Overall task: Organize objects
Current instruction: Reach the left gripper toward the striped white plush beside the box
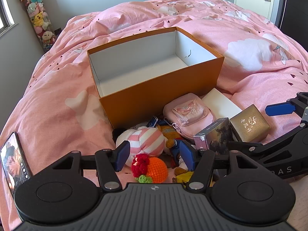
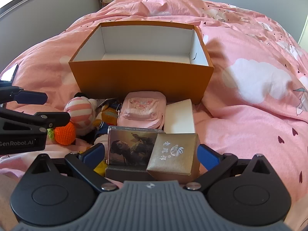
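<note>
A pink duvet (image 1: 63,100) printed with white clouds covers the bed and carries everything else. On it stands an orange box (image 1: 159,94), open-topped, its white inside bare; the right wrist view looks over its long near wall (image 2: 140,80), the left wrist view at one corner.

Only the left wrist view shows a phone (image 1: 13,161) lying on the duvet at far left with its screen lit, and a tall clear tube of plush toys (image 1: 39,17) in the room's corner; the right wrist view catches just the tube's lower part and a window.

The clutter sits in a heap just in front of the box. A pink pouch (image 2: 143,108) leans near the box wall, a flat white box (image 2: 180,116) beside it. A picture-printed box (image 2: 130,148) and a gold gift box (image 2: 174,155) touch each other. A pink-striped plush (image 1: 143,140) and a crocheted orange (image 1: 156,169) lie to the left.

The left gripper (image 1: 153,155) is spread wide and grips nothing; the crocheted orange and the striped plush lie between its blue pads. The right gripper (image 2: 151,154) is also spread wide, the picture-printed box and gold gift box sitting between its pads, neither visibly pinched.
</note>
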